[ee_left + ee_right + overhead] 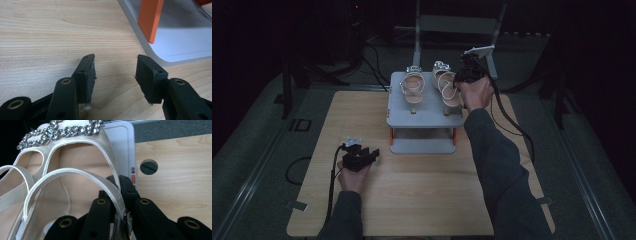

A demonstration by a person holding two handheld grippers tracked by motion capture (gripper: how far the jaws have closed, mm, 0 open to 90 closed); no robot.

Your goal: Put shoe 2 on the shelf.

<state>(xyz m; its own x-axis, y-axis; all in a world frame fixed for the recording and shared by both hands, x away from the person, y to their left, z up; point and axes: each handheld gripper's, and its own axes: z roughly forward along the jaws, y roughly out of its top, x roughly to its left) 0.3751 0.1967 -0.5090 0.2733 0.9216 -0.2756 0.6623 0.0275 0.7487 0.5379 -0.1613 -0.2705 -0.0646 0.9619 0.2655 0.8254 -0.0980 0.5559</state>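
**Desk:** What are we looking at here?

**Me:** I am pinching the side strap of the right sandal (75,177) in my right claw (119,202), on the top tier of the grey rack (424,120) at the far end of the tabletop (412,195). The left sandal (413,87) is standing just beside it on the same tier. My left claw (115,75) is hanging spread over bare wood near the rack's lower tier, holding nothing.

**Desk:** How is the shoe going to handle?

**Me:** Lightly, I am judging, but the satin strap is soft and looks slippery, so the shoe may be swinging or twisting under a strap grip. The jewelled toe band looks fragile; I am keeping off it. The stiffer sole edge or heel would be a surer hold.

**Desk:** Room to move?

**Me:** The shoe is sitting near the rack's right edge, and open wood is lying to the right and in front of the rack.
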